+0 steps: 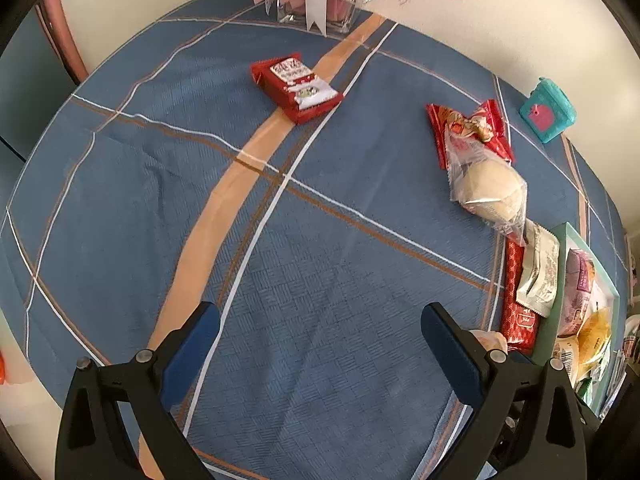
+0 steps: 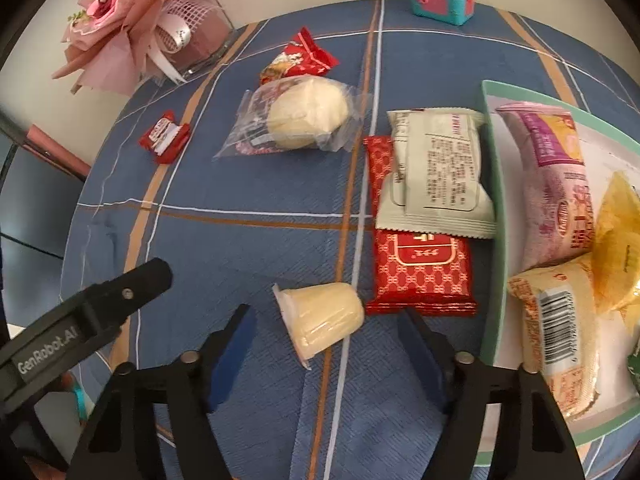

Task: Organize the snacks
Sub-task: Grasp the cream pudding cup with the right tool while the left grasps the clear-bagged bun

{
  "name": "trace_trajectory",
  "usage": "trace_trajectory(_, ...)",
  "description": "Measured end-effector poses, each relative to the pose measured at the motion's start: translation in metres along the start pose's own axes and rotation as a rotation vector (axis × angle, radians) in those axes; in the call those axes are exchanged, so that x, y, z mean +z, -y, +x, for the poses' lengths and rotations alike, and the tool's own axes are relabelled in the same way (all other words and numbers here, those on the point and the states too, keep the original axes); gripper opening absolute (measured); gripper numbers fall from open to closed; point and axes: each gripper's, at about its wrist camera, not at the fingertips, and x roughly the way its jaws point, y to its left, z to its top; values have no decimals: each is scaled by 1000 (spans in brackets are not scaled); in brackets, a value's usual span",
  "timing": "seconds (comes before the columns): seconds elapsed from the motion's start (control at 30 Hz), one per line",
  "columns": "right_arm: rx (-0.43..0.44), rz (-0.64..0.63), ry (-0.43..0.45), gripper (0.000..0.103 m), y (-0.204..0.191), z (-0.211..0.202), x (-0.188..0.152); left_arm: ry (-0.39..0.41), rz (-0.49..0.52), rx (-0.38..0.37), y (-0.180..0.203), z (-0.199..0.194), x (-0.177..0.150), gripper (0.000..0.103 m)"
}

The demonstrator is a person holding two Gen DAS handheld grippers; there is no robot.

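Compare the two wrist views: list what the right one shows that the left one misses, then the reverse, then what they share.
Only the right wrist view shows the pale jelly cup on its side between the right gripper's open jaws, and the pink bouquet's blooms.

Only the left wrist view shows the left gripper's open jaws over bare blue tablecloth.

Both show the wrapped bun, the red patterned packet, the grey-green packet, the teal box, and the tray with snacks.

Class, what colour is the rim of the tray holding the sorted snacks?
Mint green; the tray rim shows best in the right wrist view.
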Motion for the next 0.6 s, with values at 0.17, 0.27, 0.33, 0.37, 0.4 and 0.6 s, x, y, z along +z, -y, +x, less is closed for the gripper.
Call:
trace_trajectory(0.17,-7,-34,9,61,-6,3,2,-9,8,-1,1,3,-2,101)
trace_trajectory(0.27,-25,-55,11,59,-10,8,3,-11,9,-1,3,5,-3,101)
trace_trajectory(0.33,-36,-69,15,56,-14,11,5,-13,9,1,3,7,-3,101)
trace_trajectory(0.37,-39,-73,15,55,-15,13,5,-13,9,2,4,8,-3,101)
trace_trajectory(0.4,-40,-75,13,51,-16,15,6,-15,9,2,4,9,-3,101)
trace_trajectory(0.6,-32,-79,6,40,-14,18,6,-20,11,3,7,16,-2,101)
